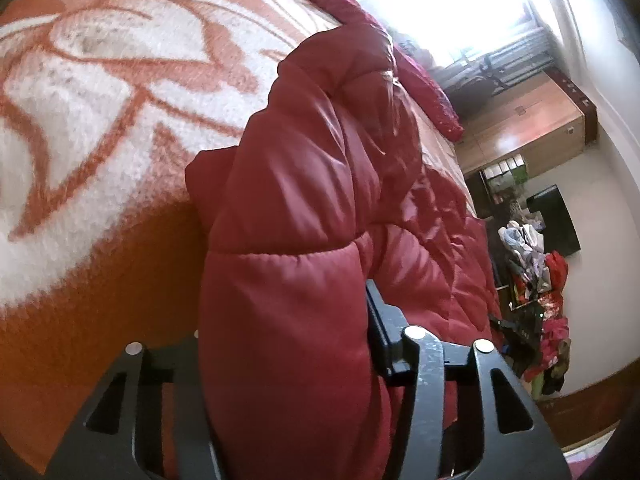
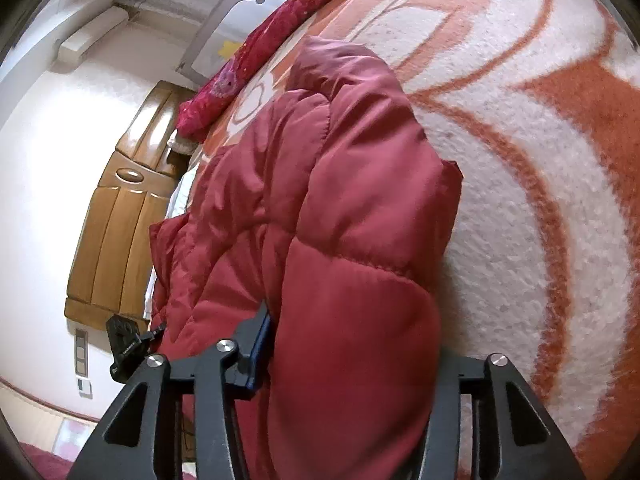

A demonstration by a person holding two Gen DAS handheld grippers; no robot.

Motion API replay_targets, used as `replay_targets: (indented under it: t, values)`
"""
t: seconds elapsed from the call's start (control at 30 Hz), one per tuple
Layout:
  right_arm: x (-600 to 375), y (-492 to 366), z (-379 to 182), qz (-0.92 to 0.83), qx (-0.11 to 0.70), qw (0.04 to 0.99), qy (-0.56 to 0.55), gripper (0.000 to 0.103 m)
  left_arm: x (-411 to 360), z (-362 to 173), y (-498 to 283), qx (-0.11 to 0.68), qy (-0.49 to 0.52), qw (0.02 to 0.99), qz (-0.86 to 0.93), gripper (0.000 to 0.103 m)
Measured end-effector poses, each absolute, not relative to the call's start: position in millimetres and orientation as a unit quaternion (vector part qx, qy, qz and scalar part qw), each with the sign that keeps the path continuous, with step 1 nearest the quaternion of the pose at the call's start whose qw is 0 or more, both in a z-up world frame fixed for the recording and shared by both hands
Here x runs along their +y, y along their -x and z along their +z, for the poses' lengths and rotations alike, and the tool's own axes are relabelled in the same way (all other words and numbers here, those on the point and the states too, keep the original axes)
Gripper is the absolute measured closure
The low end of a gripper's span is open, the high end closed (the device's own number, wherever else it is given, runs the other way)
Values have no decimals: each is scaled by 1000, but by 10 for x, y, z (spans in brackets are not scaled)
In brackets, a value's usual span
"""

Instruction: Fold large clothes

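A red puffer jacket (image 1: pixel 312 184) lies on an orange and white patterned blanket (image 1: pixel 100 120) on a bed. My left gripper (image 1: pixel 286 344) is shut on a thick padded fold of the jacket, which fills the space between its fingers. In the right wrist view the same jacket (image 2: pixel 340 200) bulges between the fingers of my right gripper (image 2: pixel 352 344), which is shut on its padded edge. The blanket (image 2: pixel 540 160) lies to the right of it. The other gripper (image 2: pixel 128 344) shows small at the jacket's far left edge.
A dark red bolster (image 2: pixel 256 52) lies along the far edge of the bed. A wooden headboard (image 2: pixel 120 216) stands at the left in the right wrist view. A wooden wardrobe (image 1: pixel 528 128) and a pile of clothes (image 1: pixel 536 280) stand beyond the bed.
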State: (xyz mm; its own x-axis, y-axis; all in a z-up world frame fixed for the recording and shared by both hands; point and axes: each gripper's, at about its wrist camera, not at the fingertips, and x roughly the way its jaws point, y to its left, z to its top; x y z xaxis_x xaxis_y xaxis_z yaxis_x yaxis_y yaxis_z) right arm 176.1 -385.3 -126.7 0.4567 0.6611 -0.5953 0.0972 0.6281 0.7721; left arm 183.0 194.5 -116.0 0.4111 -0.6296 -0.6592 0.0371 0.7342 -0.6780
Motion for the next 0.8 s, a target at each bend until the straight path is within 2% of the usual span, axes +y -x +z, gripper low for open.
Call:
replay_targets:
  t: [0.2,0.53,0.63,0.8]
  values:
    - [-3827,-1733,-1389,164,480,765,-396,41,1869,-1154,-1818,504,269,798,-191,40]
    - [-3800,-1652,-1393,145,477,775,-388,35,1824,-1107,-1734,502,245,813,-165,35]
    - [-3789,-1647,-1370,133,481,781,-376,31,1785,-1066,-1745,511,224,818,-141,24]
    - [-3754,-1615,-1303,110,482,792,-357,25,1713,-907,-1693,506,192,833,-113,23]
